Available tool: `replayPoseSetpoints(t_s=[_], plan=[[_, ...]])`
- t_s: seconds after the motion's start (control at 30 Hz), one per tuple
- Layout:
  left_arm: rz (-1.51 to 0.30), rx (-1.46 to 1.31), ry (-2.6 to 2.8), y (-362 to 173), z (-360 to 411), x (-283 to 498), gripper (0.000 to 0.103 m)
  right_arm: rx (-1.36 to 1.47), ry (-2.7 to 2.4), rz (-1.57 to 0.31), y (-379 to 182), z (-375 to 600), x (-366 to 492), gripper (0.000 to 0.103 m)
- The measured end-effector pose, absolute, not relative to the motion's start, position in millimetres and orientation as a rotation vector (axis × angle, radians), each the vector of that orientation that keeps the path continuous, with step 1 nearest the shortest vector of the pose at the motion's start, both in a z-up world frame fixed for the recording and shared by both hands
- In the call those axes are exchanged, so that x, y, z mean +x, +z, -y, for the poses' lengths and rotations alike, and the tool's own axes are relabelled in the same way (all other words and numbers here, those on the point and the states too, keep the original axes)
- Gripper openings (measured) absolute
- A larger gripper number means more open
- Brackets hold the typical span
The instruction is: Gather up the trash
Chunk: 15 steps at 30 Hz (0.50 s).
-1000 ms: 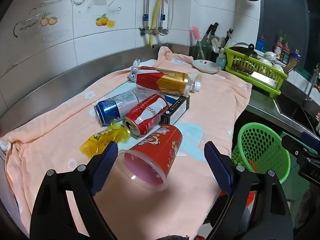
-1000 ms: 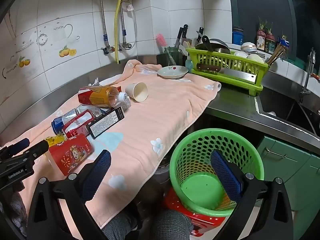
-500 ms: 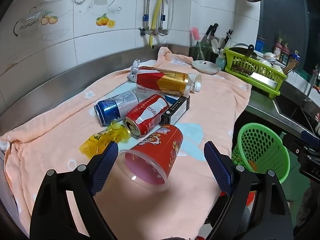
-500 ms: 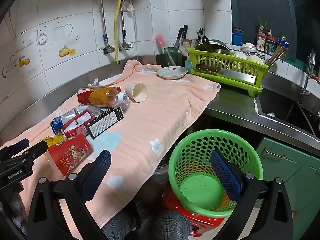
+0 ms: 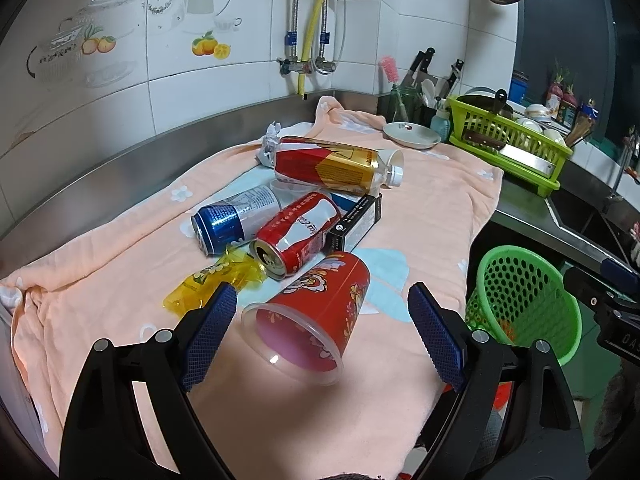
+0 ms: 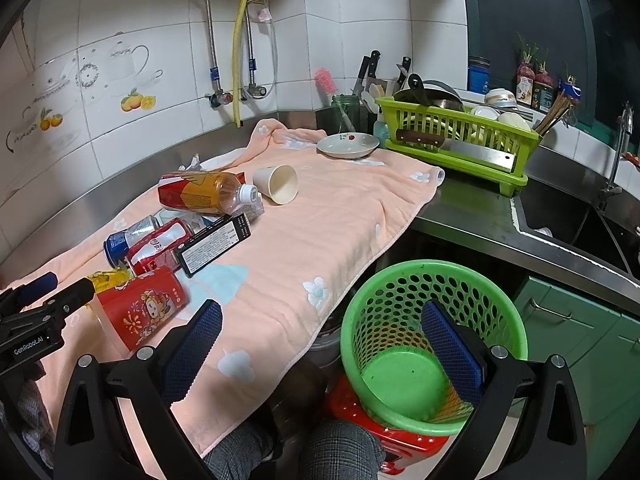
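Note:
Trash lies on a peach towel point(image 5: 432, 216): a red printed cup point(image 5: 320, 312) on its side, a red can point(image 5: 298, 236), a blue can point(image 5: 236, 220), a yellow wrapper point(image 5: 208, 282), a black box point(image 5: 356, 222), a red-and-gold bottle point(image 5: 336, 166) and a cream paper cup point(image 6: 278, 184). My left gripper point(image 5: 320, 326) is open, its blue pads either side of the red cup's mouth without touching it. My right gripper point(image 6: 320, 338) hangs open past the counter edge, beside the green perforated basket point(image 6: 432, 344), which rests on a red stool point(image 6: 384, 448).
A white plate point(image 6: 348, 145) and a green dish rack point(image 6: 456, 142) with a cleaver stand at the back. Knives and a pink brush sit in the corner. The sink point(image 6: 568, 220) is on the right. A person's checked trouser legs point(image 6: 312, 452) show below the counter.

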<state>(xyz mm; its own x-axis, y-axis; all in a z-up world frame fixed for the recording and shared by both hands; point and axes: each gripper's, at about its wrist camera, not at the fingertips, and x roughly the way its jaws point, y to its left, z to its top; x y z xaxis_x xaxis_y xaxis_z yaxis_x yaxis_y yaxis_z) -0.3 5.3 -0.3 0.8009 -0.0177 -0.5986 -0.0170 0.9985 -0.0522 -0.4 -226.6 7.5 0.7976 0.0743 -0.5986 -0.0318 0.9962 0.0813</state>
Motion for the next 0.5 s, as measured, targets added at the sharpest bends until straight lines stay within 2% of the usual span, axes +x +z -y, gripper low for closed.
replayPoseSetpoints(t_s=[0.5], plan=[[-0.642,-0.059,0.000,-2.0,-9.6,0.1,0.086,0.066,0.063,-0.649,4.9,223.3,1.4,0.097]])
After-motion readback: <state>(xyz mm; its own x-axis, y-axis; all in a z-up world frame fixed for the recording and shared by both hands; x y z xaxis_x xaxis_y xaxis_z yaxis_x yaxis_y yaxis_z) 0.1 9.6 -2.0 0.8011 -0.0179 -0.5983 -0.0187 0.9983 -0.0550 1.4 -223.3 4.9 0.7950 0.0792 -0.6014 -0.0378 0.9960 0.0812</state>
